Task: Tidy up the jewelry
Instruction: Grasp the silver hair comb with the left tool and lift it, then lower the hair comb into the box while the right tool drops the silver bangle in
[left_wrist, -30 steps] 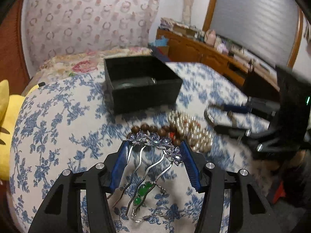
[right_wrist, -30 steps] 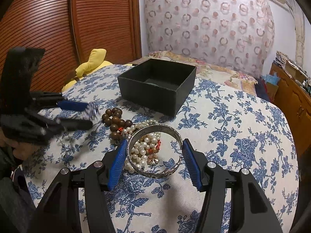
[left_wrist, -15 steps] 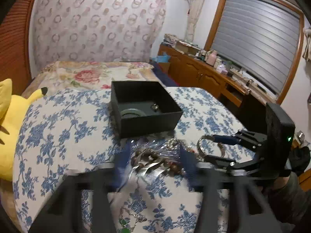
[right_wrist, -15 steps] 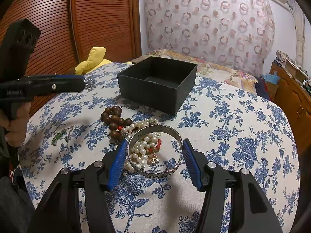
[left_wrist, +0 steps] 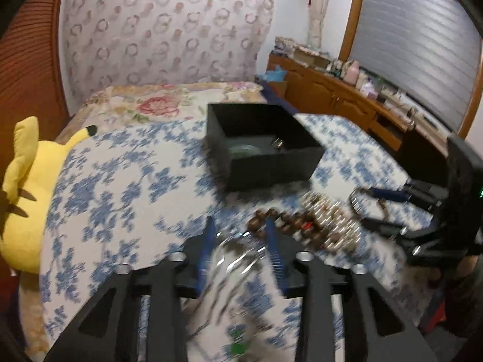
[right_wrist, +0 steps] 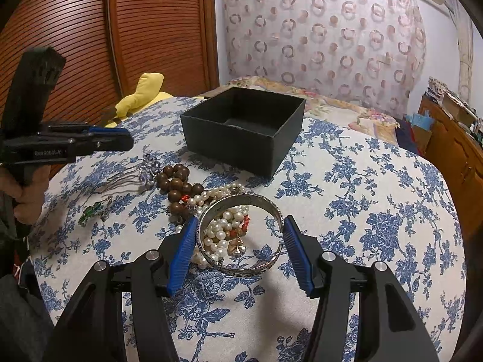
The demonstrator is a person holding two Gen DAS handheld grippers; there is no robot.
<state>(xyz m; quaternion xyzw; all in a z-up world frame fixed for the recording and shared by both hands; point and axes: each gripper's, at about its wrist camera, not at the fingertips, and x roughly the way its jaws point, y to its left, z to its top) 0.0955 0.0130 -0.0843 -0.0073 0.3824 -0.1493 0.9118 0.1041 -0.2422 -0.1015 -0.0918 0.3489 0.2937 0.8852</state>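
Note:
A black open box (right_wrist: 244, 129) stands on the blue-flowered cloth; in the left wrist view (left_wrist: 262, 147) a ring lies inside it. My right gripper (right_wrist: 238, 235) is shut on a silver bangle (right_wrist: 241, 232), held over a heap of pearls (right_wrist: 223, 211). Brown wooden beads (right_wrist: 176, 185), a silver hair comb (right_wrist: 135, 175) and a green pendant (right_wrist: 90, 212) lie on the cloth to the left. My left gripper (right_wrist: 126, 138) hangs above the comb, apart from it. In the blurred left wrist view its fingers (left_wrist: 273, 241) stand partly apart with the comb (left_wrist: 238, 256) below.
A yellow plush toy (left_wrist: 24, 196) lies at the left edge of the bed. A wooden sideboard (left_wrist: 347, 96) with clutter runs along the right wall. A slatted wooden door (right_wrist: 120, 36) is behind on the left.
My left gripper lifted off the cloth and swung left; the hair comb that was between its fingers lies on the cloth below it. The right gripper with the bangle has not moved.

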